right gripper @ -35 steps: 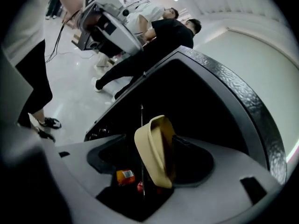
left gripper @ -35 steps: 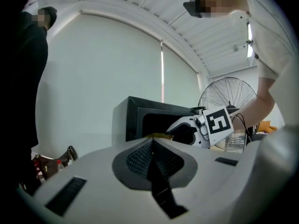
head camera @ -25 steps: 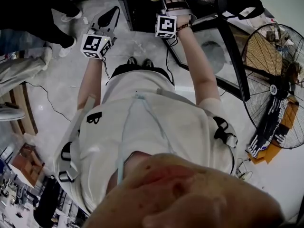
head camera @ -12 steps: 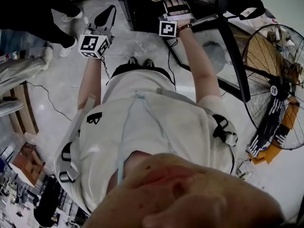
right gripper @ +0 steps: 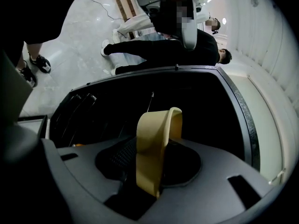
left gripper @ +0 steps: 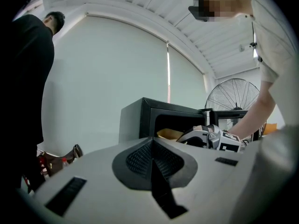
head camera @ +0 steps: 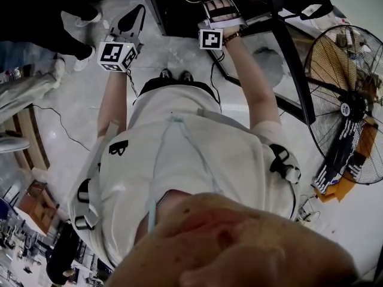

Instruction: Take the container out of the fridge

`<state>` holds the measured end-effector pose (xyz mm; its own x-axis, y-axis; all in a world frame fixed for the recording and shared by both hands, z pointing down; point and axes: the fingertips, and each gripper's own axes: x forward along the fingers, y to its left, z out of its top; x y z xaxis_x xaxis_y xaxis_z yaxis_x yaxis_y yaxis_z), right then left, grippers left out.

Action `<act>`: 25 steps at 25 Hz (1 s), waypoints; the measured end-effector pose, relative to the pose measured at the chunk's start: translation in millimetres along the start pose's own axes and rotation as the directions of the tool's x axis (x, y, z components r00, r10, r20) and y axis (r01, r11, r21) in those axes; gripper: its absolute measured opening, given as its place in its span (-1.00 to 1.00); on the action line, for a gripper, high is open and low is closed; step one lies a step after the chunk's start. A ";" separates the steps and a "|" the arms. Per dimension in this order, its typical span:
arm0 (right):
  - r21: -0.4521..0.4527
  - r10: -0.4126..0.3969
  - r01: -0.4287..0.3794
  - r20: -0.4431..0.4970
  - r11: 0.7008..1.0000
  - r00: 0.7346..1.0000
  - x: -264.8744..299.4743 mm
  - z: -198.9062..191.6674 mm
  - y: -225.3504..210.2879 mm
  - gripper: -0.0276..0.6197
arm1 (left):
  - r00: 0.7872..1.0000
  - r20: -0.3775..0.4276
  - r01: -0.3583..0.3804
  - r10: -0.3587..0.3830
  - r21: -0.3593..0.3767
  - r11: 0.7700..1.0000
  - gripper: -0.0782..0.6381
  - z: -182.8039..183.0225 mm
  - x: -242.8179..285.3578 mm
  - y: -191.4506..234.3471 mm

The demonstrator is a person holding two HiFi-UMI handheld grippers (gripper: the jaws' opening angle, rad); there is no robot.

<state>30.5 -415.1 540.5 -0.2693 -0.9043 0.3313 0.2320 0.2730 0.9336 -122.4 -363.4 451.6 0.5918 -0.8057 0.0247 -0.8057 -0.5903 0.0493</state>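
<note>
A small black fridge (head camera: 173,17) stands on the floor with its door swung open. Inside lies a tan container (right gripper: 154,139), also seen as a tan edge (left gripper: 169,134) in the left gripper view. My right gripper (head camera: 214,5) reaches into the fridge mouth. Its jaws (right gripper: 150,148) are closing around the container's upright rim, which sits between them with a gap showing on one side. My left gripper (head camera: 137,14) hangs in the air left of the fridge, shut and empty (left gripper: 152,143).
The fridge's glass door (head camera: 281,58) stands open to the right. A large floor fan (head camera: 347,100) is beyond it. A person in black (head camera: 42,11) stands at the left, and a cable (head camera: 60,130) runs over the pale floor.
My right gripper has pushed deeper into the fridge. The left gripper has lifted slightly and stays shut.
</note>
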 end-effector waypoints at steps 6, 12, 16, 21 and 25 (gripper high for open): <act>-0.007 0.003 -0.002 0.053 1.000 0.999 -34.7 12.5 -8.5 -0.42 | 1.000 0.005 0.014 -0.014 -0.002 1.000 -0.76 1.7 3.2 -7.8; 0.020 -0.035 0.034 0.097 0.999 0.995 -66.7 18.5 -13.7 -0.42 | 0.999 0.006 0.039 -0.039 -0.005 0.999 -0.76 -0.3 6.8 -19.1; 0.030 -0.027 0.024 0.107 0.999 0.994 -84.6 16.5 -9.6 -0.42 | 0.999 0.000 0.053 -0.053 -0.006 0.999 -0.76 -2.5 7.8 -29.0; 0.022 -0.028 0.025 0.130 0.999 0.991 -108.7 19.4 -5.5 -0.42 | 0.997 0.000 0.080 -0.080 -0.014 0.997 -0.76 -2.2 10.4 -42.2; 0.016 -0.045 0.043 0.153 0.999 0.987 -125.1 26.6 -11.4 -0.42 | 0.996 -0.004 0.090 -0.090 -0.016 0.996 -0.76 -3.6 8.4 -47.1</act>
<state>36.7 -296.4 492.1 -0.4191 -0.8549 0.3057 0.2052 0.2388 0.9491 -79.5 -342.2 453.1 0.6617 -0.7494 0.0244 -0.7490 -0.6592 0.0673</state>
